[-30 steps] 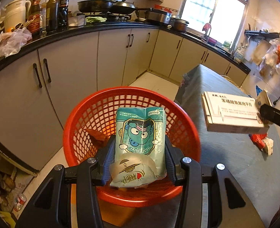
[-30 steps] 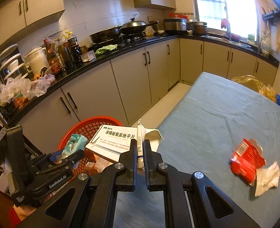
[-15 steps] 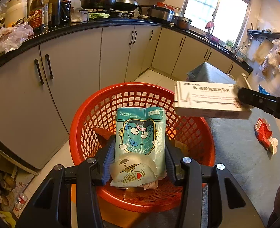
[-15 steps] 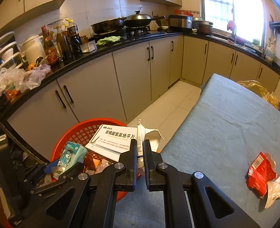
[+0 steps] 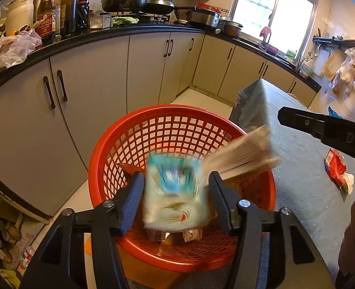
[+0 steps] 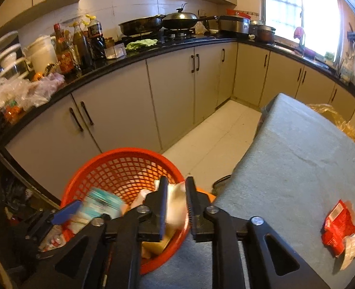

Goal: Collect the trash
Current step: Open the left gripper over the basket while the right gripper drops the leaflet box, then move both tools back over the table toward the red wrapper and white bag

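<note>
Dropping blurred into the red basket (image 5: 167, 130), the teal snack packet (image 5: 175, 192) sits between the left gripper (image 5: 176, 192)'s opening jaws, clear of the pads. The pale medicine box (image 5: 242, 154) tumbles beside it, loose from the right gripper (image 6: 175, 202), whose jaws are opening too. A red wrapper (image 6: 338, 226) lies on the grey table (image 6: 298, 156).

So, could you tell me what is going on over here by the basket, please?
A person is clearing trash with a pair of tongs in each hand. Both are opening over the red basket: the left tongs are letting go of a teal snack packet, and the right tongs are dropping a blurred white box. A red wrapper is still lying on the grey table.
</note>
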`<action>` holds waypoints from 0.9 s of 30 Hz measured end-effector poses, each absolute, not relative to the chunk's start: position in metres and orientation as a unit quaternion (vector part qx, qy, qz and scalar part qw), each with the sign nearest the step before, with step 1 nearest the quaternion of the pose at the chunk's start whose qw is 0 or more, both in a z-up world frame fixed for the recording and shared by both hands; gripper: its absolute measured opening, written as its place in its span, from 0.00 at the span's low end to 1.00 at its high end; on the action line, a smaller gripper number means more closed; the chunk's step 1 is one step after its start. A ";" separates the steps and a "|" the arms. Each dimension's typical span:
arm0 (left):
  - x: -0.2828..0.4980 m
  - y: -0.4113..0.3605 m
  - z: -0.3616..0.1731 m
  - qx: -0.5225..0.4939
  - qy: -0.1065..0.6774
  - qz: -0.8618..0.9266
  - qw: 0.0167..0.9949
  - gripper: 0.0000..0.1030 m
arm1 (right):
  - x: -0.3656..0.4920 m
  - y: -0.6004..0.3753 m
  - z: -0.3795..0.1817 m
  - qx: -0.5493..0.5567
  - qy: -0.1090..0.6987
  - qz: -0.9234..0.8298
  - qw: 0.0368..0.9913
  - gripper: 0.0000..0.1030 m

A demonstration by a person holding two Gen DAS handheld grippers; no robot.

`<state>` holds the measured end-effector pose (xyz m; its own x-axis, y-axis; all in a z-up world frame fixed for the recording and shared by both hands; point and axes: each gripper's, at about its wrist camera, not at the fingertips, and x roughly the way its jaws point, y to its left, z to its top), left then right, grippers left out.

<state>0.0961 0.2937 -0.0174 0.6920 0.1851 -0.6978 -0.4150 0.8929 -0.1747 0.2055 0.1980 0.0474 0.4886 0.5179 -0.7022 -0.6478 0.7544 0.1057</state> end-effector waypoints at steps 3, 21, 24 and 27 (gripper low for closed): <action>0.096 0.292 -0.016 -0.160 0.354 0.165 0.907 0.59 | 0.203 0.192 0.052 -0.076 0.371 0.344 0.859 0.22; 0.095 0.259 -0.001 -0.131 0.350 0.159 0.914 0.60 | 0.192 0.127 0.062 -0.025 0.372 0.318 0.872 0.32; 0.096 0.251 0.003 -0.124 0.350 0.155 0.915 0.60 | 0.191 0.114 0.060 -0.018 0.374 0.314 0.873 0.32; 0.098 0.240 0.006 -0.117 0.350 0.151 0.917 0.60 | 0.190 0.099 0.059 -0.010 0.376 0.308 0.874 0.32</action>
